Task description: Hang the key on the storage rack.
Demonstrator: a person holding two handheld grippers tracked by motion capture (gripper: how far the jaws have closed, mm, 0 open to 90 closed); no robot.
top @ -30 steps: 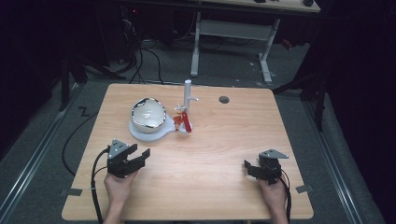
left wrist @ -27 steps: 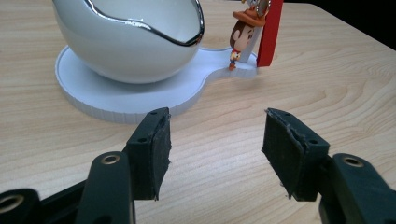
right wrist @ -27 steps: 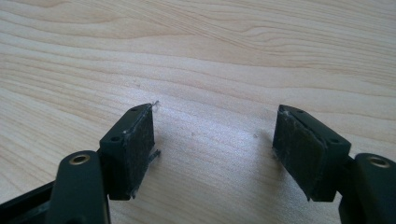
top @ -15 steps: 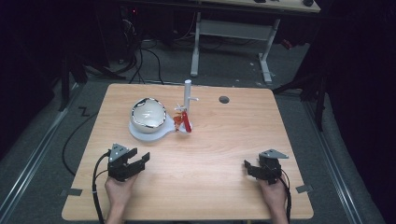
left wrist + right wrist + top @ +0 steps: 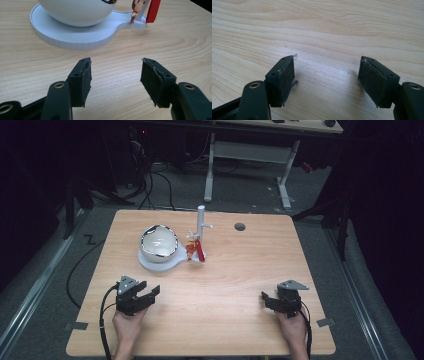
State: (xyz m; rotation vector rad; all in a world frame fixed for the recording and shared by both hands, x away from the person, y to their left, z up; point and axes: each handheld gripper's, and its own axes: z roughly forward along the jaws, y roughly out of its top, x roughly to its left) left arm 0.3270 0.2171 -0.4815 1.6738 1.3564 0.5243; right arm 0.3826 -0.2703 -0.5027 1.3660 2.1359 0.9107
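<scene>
bowl on white base, contents unclear

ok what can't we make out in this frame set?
- Bowl: the top edge cuts off its rim and inside in the left gripper view; in the high view the inside is a glare.
- Small figure by the red piece: too small in the high view; cropped by the top edge in the left gripper view.
- White post: its peg's purpose is unclear, too small.
</scene>
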